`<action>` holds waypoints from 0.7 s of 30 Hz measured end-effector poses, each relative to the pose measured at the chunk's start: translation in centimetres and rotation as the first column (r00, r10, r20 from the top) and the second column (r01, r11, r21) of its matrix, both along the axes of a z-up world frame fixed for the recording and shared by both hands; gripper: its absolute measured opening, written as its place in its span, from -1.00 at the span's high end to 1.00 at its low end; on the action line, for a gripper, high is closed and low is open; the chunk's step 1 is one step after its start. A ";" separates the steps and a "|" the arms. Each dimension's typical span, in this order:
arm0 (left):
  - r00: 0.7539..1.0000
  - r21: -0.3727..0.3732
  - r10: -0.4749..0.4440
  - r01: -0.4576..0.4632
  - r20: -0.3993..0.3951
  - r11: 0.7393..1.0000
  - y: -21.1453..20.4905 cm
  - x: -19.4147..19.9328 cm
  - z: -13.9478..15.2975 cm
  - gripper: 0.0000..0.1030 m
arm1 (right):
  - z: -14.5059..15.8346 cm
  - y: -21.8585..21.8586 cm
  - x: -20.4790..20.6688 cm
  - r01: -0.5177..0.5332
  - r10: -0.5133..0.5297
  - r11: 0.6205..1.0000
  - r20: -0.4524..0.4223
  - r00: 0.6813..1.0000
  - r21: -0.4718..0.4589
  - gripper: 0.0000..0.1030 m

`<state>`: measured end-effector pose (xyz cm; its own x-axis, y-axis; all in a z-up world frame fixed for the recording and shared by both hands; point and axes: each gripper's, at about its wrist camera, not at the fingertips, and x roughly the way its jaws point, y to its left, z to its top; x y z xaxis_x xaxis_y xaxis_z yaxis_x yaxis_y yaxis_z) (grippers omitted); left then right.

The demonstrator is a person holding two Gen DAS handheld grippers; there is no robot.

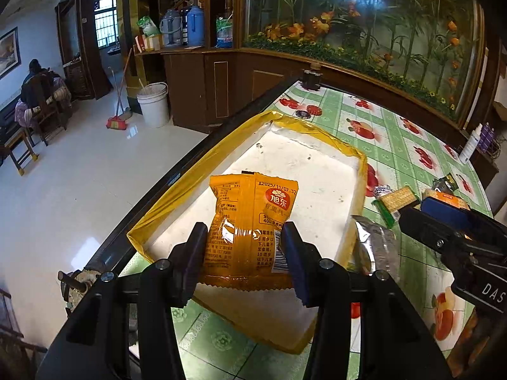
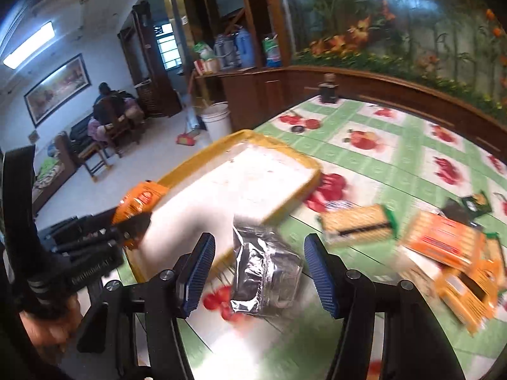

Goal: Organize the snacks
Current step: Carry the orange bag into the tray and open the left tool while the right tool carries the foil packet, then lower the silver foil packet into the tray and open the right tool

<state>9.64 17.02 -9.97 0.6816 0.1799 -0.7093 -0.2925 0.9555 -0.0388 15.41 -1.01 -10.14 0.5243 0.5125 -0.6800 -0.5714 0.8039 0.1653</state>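
Observation:
My left gripper is shut on an orange snack packet and holds it over the white tray with the yellow rim. In the right wrist view the left gripper holds the orange packet at the tray's near left corner. My right gripper is open, its blue pads on either side of a silver foil packet lying on the tablecloth beside the tray. The foil packet also shows in the left wrist view, with the right gripper beyond it.
Several snack packs lie on the green fruit-print tablecloth to the right: a green cracker pack, orange packs, a dark sachet. A dark jar stands at the far table edge. The table's left edge drops to the floor.

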 end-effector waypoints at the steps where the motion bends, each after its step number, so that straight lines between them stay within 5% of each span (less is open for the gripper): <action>1: 1.000 0.001 0.009 -0.009 -0.005 1.000 0.3 0.4 -0.3 0.09 | -0.3 1.0 0.7 -0.014 0.014 1.000 -0.010 1.000 0.006 -0.11; 7: 0.997 -0.015 0.031 -0.032 -0.067 0.999 1.8 2.6 -2.4 0.09 | -2.0 4.4 4.0 -0.034 0.034 0.999 -0.070 0.997 0.012 -0.01; 14: 0.992 -0.024 0.008 -0.011 -0.122 1.000 1.7 3.7 -4.0 0.06 | -4.6 -0.2 3.8 0.067 -0.072 0.997 -0.121 0.990 -0.044 -0.06; 19: 0.991 0.048 0.019 -0.013 -0.129 0.999 0.6 3.6 -3.8 -0.58 | -6.9 -1.7 3.5 0.102 -0.118 0.990 -0.194 0.974 -0.093 -0.18; 21: 0.991 0.082 0.030 -0.020 -0.132 0.996 0.3 3.5 -3.6 -0.60 | -7.6 -1.0 3.3 0.087 -0.111 0.988 -0.203 0.973 -0.124 -0.40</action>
